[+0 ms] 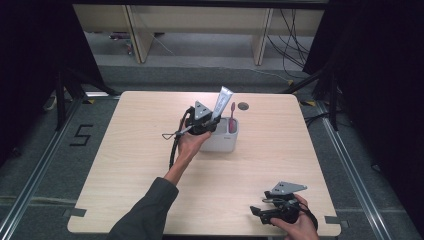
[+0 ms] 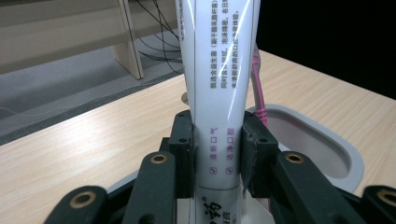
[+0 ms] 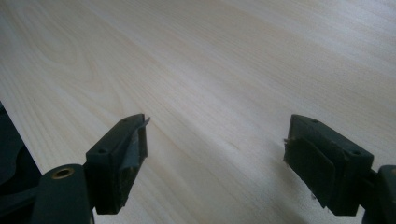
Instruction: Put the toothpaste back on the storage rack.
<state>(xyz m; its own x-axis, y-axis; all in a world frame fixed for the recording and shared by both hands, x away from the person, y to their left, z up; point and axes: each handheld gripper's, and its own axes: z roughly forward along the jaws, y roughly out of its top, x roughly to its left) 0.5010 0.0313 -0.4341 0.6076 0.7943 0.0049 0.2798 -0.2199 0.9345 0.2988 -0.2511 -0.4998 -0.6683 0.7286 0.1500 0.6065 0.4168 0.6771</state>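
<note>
Currently my left gripper [image 2: 217, 156] clamps the toothpaste tube [image 2: 217, 93], upright, directly above the white holder [image 1: 223, 140]; my right gripper [image 3: 215, 163] rests open, well apart.

a lab (black curtains [image 1: 30, 60], taped floor [image 1: 80, 135], loose cables [image 1: 292, 45])

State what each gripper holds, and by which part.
The left gripper clamps the white toothpaste tube across its lower body, upright over the white holder. The right gripper is open over the table, holding nothing.
</note>
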